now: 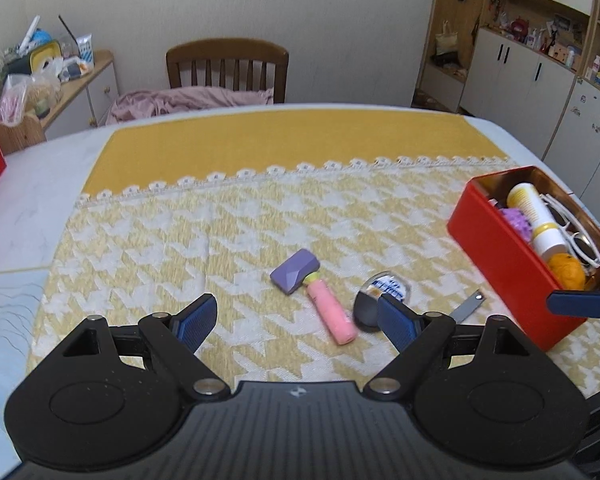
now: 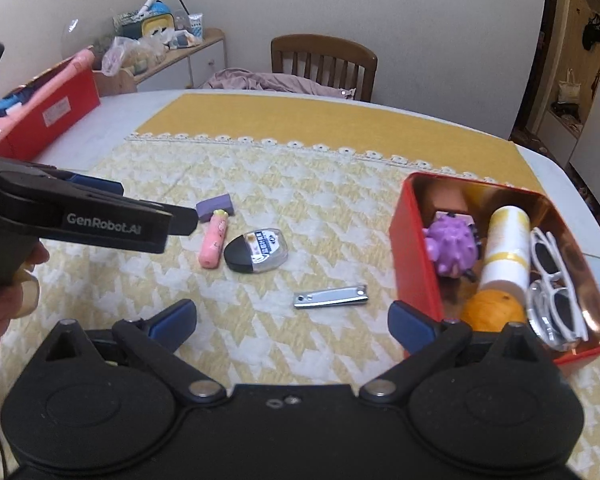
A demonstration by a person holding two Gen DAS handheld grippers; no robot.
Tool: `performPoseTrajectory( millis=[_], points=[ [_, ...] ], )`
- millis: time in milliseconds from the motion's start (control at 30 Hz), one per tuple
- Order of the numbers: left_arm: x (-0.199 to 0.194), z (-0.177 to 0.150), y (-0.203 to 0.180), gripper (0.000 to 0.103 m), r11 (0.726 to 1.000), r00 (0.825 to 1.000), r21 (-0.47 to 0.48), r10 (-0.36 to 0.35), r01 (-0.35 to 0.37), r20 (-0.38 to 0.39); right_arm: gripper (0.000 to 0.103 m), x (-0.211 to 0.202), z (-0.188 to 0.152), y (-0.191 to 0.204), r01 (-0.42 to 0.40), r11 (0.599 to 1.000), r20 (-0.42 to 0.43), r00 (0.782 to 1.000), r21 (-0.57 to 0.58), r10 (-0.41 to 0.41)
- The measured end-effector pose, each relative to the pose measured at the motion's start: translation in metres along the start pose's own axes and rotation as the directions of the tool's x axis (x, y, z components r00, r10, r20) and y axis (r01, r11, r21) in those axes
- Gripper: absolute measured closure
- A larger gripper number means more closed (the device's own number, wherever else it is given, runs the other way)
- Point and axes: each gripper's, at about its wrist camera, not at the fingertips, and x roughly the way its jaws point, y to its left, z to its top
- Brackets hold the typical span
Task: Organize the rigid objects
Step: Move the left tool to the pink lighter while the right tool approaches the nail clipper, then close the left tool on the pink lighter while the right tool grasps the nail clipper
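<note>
Place: you're in a lived-in home dining room.
Surface (image 1: 44, 208): yours wears a yellow houndstooth cloth (image 1: 236, 216).
Seating: wooden chair (image 1: 227, 68) draped with pink fabric.
Storage: white cabinets (image 1: 516, 68), open shelves of knick-knacks, cluttered sideboard (image 1: 80, 80).

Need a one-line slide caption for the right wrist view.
Open right gripper above nail clipper, beside a red tin already holding sunglasses.
</note>
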Motion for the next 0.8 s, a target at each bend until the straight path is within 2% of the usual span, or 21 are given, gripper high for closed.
performPoseTrajectory(
  millis=[233, 367, 467, 600, 700, 800],
  points=[
    [0.022, -0.001, 0.005, 0.016, 1.0, 0.999, -0.006, -0.017, 0.016, -0.05, 0.008, 0.029, -0.004, 0.016, 0.089, 0.996, 0.005, 0.996, 0.006, -0.09],
    [0.029, 0.0, 0.006, 0.016, 0.999, 0.997, -0.01, -0.043, 0.043, -0.062, 0.014, 0.046, -0.003, 0.012, 0.144, 0.989, -0.017, 0.989, 0.02, -0.144],
    [0.034, 0.0, 0.006, 0.017, 0.998, 0.996, -0.015, -0.058, 0.057, -0.071, 0.015, 0.053, -0.003, 0.011, 0.177, 0.984, -0.004, 0.984, -0.008, -0.178],
    [0.041, 0.0, 0.002, 0.027, 0.998, 0.995, -0.011, -0.064, 0.064, -0.082, 0.015, 0.059, -0.001, 0.011, 0.212, 0.977, 0.008, 0.977, -0.019, -0.212],
    [0.045, 0.0, 0.0, 0.036, 0.998, 0.994, -0.013, -0.066, 0.065, -0.089, 0.019, 0.062, -0.003, 0.014, 0.275, 0.961, 0.019, 0.961, 0.0, -0.275],
    [0.046, 0.0, -0.002, 0.039, 0.997, 0.992, -0.019, -0.079, 0.078, -0.096, 0.02, 0.063, -0.006, 0.021, 0.298, 0.954, 0.039, 0.954, 0.015, -0.298]
  ],
)
